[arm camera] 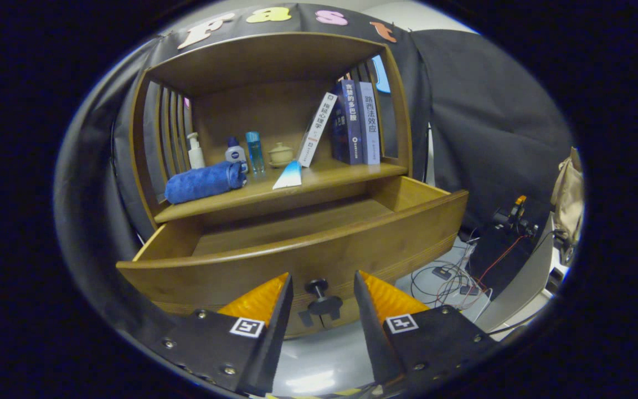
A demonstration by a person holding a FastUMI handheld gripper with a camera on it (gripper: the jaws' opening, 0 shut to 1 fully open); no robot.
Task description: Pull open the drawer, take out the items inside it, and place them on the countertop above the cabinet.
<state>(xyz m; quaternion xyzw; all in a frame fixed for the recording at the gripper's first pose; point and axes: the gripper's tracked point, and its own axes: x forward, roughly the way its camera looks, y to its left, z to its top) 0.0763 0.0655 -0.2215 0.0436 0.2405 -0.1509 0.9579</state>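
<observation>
A wooden cabinet (274, 66) stands ahead of the fingers (322, 293), which are spread apart and grasp nothing. Between the fingers and just beyond their tips sits the drawer's small dark round knob (319, 288), untouched on either side. The drawer (297, 255) is pulled well out toward the fingers; its front is a smooth, curved panel of warm brown wood, and the visible part of its inside floor is bare wood. The near part of the inside is hidden behind the front panel.

Beyond the drawer and above it runs the tabletop (330, 180) of the cabinet, a flat wooden ledge under a curved wooden hood with slatted sides. On it, beyond the left finger, lies a rolled blue towel (205, 182), soft and plush. Behind the towel stand a white pump bottle (195, 151), a small blue-capped bottle (235, 152) and a slim clear blue bottle (254, 151), close together. Next to them sits a pale lidded cup (281, 154). A blue and white wedge-shaped object (289, 176) rests at the ledge's front edge. Beyond the right finger, three books (352, 122) stand, one leaning against the others.

Black cloth lines the booth behind the cabinet. On the pale floor past the right finger lie loose cables (452, 277).
</observation>
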